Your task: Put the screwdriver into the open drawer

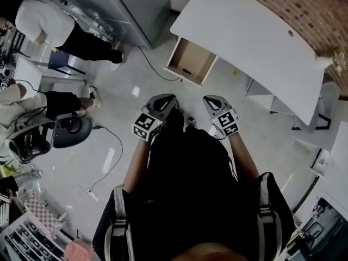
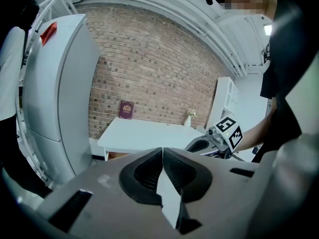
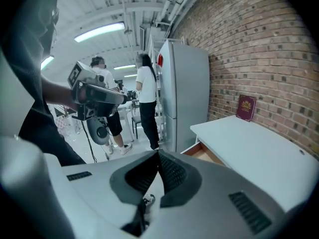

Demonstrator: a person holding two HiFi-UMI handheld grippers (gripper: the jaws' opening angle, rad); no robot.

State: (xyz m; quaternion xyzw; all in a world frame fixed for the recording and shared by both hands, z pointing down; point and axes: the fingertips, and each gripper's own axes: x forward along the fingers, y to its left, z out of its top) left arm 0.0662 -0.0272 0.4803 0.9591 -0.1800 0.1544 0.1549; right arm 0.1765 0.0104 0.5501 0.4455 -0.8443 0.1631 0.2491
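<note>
The wooden drawer (image 1: 191,58) stands pulled out from the white table (image 1: 255,37); in the right gripper view only a corner of the drawer (image 3: 203,153) shows past the jaws. A small dark thing (image 1: 186,71) lies near the drawer's front wall, too small to tell what it is. I see no screwdriver in either gripper. My left gripper (image 1: 165,101) and right gripper (image 1: 213,102) hang side by side above the floor, short of the drawer. Both are shut with nothing between the pads, left gripper (image 2: 162,153) and right gripper (image 3: 158,157).
A grey fridge (image 3: 182,93) stands left of the table against the brick wall (image 2: 149,73). A dark red book (image 3: 246,107) leans on the wall at the table's back. Two people (image 3: 144,98) stand beyond the fridge. Cables (image 1: 109,145) and a chair (image 1: 70,130) lie on the floor at left.
</note>
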